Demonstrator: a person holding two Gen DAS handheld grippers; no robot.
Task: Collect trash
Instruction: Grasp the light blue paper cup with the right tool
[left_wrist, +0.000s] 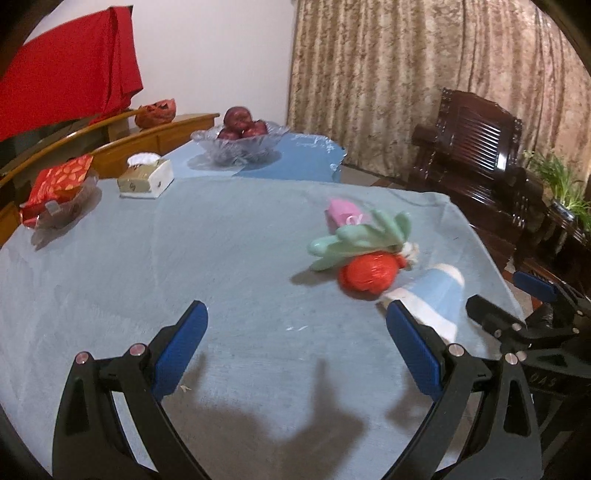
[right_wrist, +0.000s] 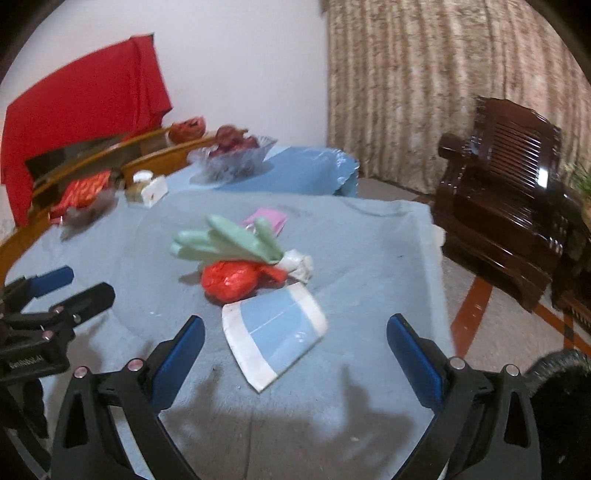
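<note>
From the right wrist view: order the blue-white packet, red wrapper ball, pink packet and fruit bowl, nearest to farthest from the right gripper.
1. Blue-white packet, just ahead of the right gripper.
2. Red wrapper ball, behind it, left.
3. Pink packet, mid-table.
4. Fruit bowl, far end, left.

Both grippers low over the table (left_wrist: 221, 258), jaws spread.
Left gripper (left_wrist: 295, 325) empty, fingers wide apart; right gripper (right_wrist: 295, 338) alongside at the table's right edge, equally wide, holding nothing.
</note>
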